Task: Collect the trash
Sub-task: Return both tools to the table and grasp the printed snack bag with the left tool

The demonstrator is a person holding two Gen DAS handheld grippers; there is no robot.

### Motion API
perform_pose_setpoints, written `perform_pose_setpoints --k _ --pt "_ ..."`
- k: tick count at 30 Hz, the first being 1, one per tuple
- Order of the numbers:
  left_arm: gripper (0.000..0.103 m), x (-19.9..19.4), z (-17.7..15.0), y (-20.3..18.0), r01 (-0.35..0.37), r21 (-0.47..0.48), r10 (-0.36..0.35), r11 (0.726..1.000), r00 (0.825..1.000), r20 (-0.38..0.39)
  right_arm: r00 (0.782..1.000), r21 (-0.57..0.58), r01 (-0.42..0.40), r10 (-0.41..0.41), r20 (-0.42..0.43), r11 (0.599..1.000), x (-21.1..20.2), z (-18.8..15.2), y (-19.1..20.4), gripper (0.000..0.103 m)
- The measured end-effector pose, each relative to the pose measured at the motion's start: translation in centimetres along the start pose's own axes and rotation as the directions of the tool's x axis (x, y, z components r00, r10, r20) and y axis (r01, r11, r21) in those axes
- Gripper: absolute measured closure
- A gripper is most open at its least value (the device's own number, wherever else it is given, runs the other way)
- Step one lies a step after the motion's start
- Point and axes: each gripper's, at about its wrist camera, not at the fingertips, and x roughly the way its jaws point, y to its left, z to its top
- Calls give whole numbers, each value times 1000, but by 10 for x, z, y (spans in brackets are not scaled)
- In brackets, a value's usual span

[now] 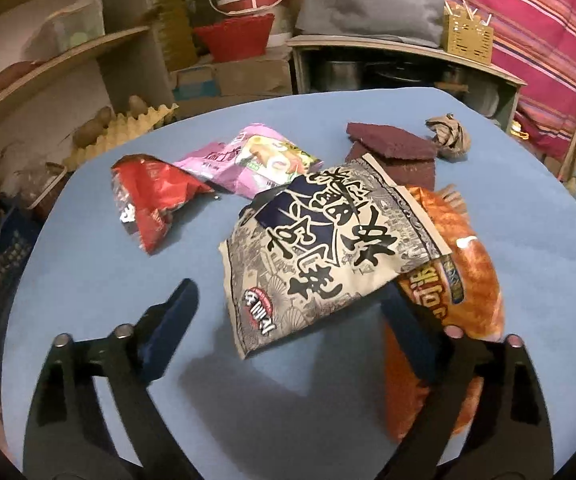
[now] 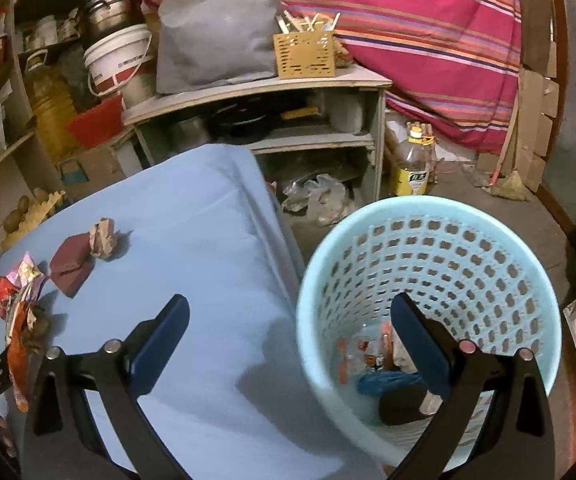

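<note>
While the left claw [image 1: 288, 312] stood spread around the lower corner of the grey snack bag [image 1: 323, 252] on the blue surface [image 1: 100, 280], the right claw [image 2: 288, 320] hung open and empty over the basket [image 2: 427, 216] rim.

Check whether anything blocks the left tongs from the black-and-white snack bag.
Nothing visible does. The left tongs are open with the black-and-white snack bag's near corner already between their fingers. The bag itself lies on top of the orange bag, so it can be taken first.
</note>
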Motion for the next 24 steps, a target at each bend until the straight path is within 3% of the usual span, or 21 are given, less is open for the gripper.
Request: perform_pose_setpoints --k 5,9,13,19,24 --pt "55 14 10 9 32 -30 -32 999 999 -11 1000 -56 -1 0 -12 998 6 -3 22 5" --pt "66 13 14 14 17 -37 -17 999 1000 17 1000 -74 -13 11 -23 997 10 -4 35 5" --pt "85 6 16 14 -2 -18 3 1000 999 54 999 -94 -38 35 -33 995 12 -8 52 5" --pt "98 -8 15 23 -52 -6 53 999 994 101 996 -147 -89 83 -46 985 8 -18 87 5" --pt "99 -27 14 40 -79 -21 81 997 987 137 991 -203 -135 127 -52 970 -1 -32 124 5"
